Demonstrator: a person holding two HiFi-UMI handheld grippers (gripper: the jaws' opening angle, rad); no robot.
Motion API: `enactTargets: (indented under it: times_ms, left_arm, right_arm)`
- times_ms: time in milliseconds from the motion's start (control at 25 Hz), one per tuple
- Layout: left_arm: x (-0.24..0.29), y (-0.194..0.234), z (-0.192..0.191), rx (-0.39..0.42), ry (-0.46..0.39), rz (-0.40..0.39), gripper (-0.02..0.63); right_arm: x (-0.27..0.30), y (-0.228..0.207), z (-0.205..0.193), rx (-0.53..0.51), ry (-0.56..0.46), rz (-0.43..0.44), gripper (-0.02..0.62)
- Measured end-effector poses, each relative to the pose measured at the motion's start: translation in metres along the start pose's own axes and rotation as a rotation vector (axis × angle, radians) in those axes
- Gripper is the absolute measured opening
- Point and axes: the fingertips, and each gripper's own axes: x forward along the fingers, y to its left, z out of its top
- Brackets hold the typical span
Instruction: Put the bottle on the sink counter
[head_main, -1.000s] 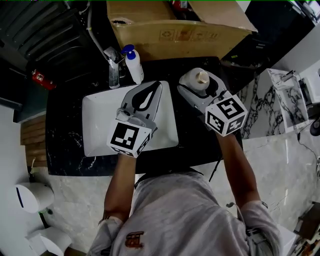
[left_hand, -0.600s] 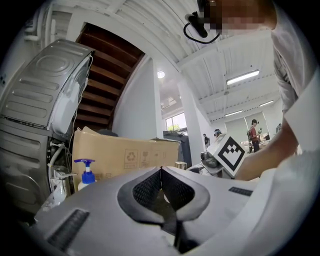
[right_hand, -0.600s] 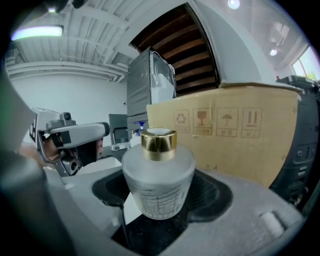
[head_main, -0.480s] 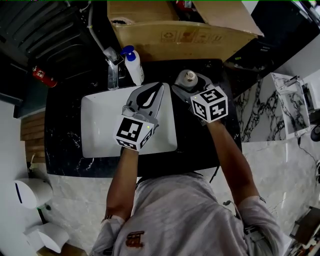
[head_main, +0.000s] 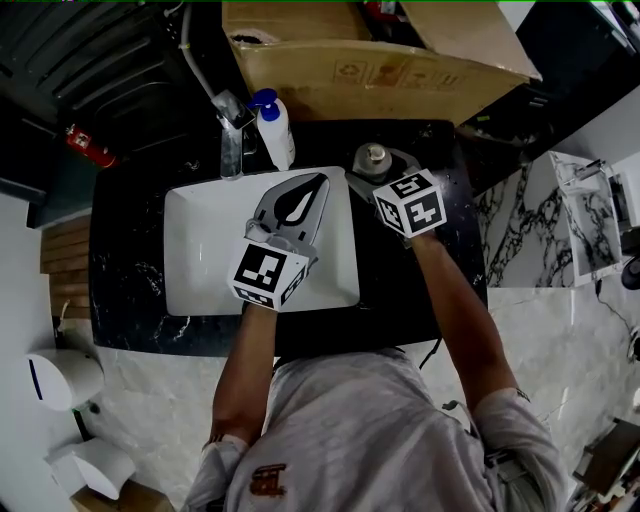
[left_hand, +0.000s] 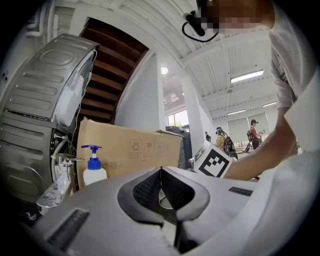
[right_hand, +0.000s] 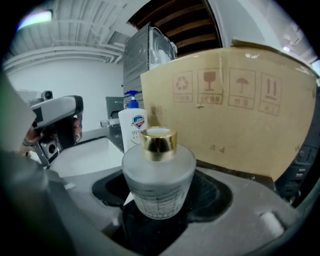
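The bottle (right_hand: 159, 175) is held between the jaws of the right hand-held gripper (head_main: 373, 162), over the strip of table (head_main: 130, 270) that lies right of the sink (head_main: 175, 250). Whether the bottle touches the table cannot be told. A cardboard box (head_main: 380, 70) is seen straight ahead of that hand-held gripper, along the back of the table. A soap dispenser (head_main: 275, 130) is placed ahead and to its left, with the tap (head_main: 230, 130) just left of the dispenser, both behind the sink. The left hand-held gripper (head_main: 321, 179), jaws together with nothing between them, is held over the right part of the sink, just left of the right one.
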Motion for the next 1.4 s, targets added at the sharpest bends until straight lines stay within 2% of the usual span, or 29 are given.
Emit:
enactTargets:
  times_ms: [520, 840, 1200, 1400]
  left_arm:
    - [-0.006, -0.004, 0.0, 0.01, 0.008, -0.02, 0.002]
    - [-0.01, -0.005, -0.003, 0.008, 0.011, -0.032, 0.002]
    - [-0.013, -0.01, -0.004, 0.006, 0.012, -0.048, 0.002]
    - [-0.017, -0.014, -0.002, 0.004, 0.007, -0.056, 0.002]
  right_arm:
    - [0.012, -0.006, -0.023, 0.026, 0.064, -0.019, 0.331]
    - [0.012, -0.005, -0.027, 0.019, 0.068, -0.025, 0.331]
    - [0.001, -0.003, -0.026, 0.048, 0.04, -0.028, 0.36]
    - [-0.031, -0.002, -0.015, 0.053, -0.026, -0.062, 0.362]
